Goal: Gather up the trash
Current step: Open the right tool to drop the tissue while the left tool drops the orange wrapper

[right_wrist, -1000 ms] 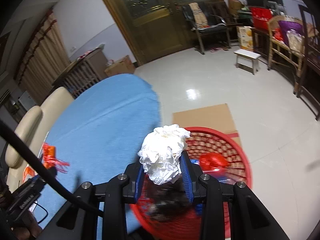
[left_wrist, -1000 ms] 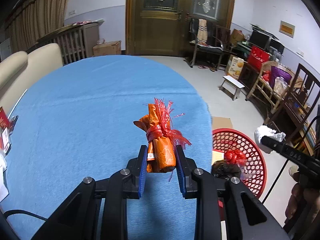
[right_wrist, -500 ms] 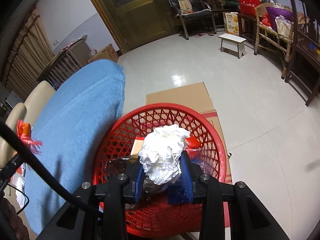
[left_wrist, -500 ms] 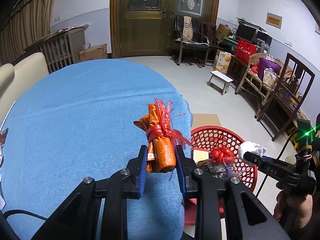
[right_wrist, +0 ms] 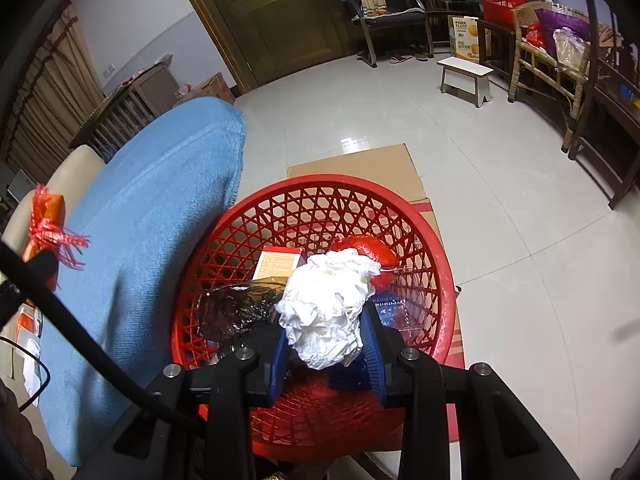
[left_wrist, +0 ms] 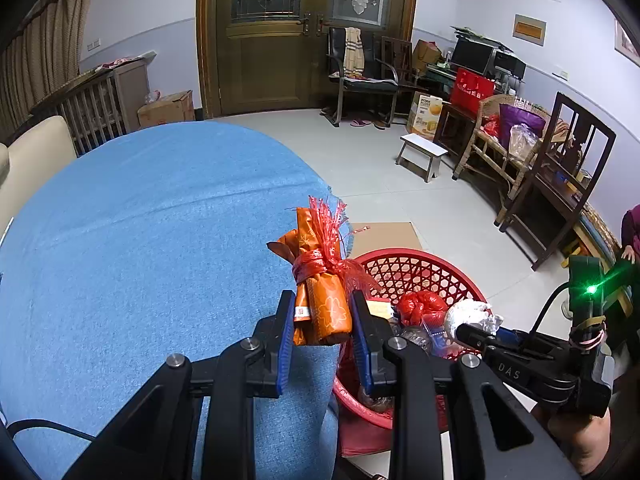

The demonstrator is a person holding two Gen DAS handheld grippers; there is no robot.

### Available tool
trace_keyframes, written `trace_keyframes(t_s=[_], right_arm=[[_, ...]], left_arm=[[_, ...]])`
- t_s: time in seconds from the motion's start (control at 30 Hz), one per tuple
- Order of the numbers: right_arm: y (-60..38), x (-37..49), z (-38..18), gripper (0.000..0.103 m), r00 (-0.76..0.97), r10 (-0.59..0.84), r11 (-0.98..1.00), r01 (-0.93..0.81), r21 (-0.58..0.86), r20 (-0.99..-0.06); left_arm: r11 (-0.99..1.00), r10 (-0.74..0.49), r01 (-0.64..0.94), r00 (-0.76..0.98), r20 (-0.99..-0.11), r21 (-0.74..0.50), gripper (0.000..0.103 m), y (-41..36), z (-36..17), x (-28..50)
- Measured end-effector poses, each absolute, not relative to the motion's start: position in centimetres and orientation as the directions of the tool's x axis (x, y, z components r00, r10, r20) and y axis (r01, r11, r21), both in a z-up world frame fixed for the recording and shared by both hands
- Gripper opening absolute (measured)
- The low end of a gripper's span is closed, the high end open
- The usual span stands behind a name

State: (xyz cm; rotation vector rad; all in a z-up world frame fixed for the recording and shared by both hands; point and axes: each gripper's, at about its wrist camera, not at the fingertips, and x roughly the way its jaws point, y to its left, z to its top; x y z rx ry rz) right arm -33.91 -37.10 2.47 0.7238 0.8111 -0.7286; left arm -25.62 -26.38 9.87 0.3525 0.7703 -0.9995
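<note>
Landmark: we are taking the red basket [right_wrist: 316,216] on the floor as our reference.
Right gripper [right_wrist: 326,338]: we are holding it over the basket's mouth, clenched on a crumpled white tissue wad [right_wrist: 328,308].
Left gripper [left_wrist: 322,326]: we are gripping an orange wrapper bundle [left_wrist: 320,280] tied with red ribbon, just beside the basket rim, above the blue tablecloth [left_wrist: 140,240] edge.
Done: we are seeing a red wad [right_wrist: 370,250], a small card [right_wrist: 278,262] and clear plastic [right_wrist: 236,306] lying inside the basket.
Left: we are judging both held pieces not yet dropped in.
</note>
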Motion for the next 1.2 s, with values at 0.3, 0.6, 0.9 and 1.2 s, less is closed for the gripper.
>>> trace_keyframes(t_s=[0.3,0.6,0.9,1.2], right_arm=[[-37.0,-33.8,1.6,0.035,0.468,-0.271,0.541,0.797,0.270,-0.841],[-38.0,-34.4,0.6,0.074,0.445,-0.241,0.498,0.819,0.283,-0.862],[-39.6,-36.8,3.8,0.084,0.518,-0.328,0.425,0.828,0.366,-0.790],[-41.6,-39.8,6.6,0.084,0.551,-0.428,0.336,0.833,0.440,-0.716]], left_arm=[[0.514,-0.619,0.855,0.306,-0.724,-0.078,0.028,-26.7,9.6,-25.4],[0.490,-0.617,0.868,0.284,-0.734,-0.076,0.028,-28.1,9.1,-25.9],[0.442,-0.610,0.895,0.248,-0.752,-0.063,0.028,-31.0,8.6,-27.2],[0.418,-0.598,0.907,0.227,-0.768,-0.057,0.028,-32.4,7.8,-28.3]])
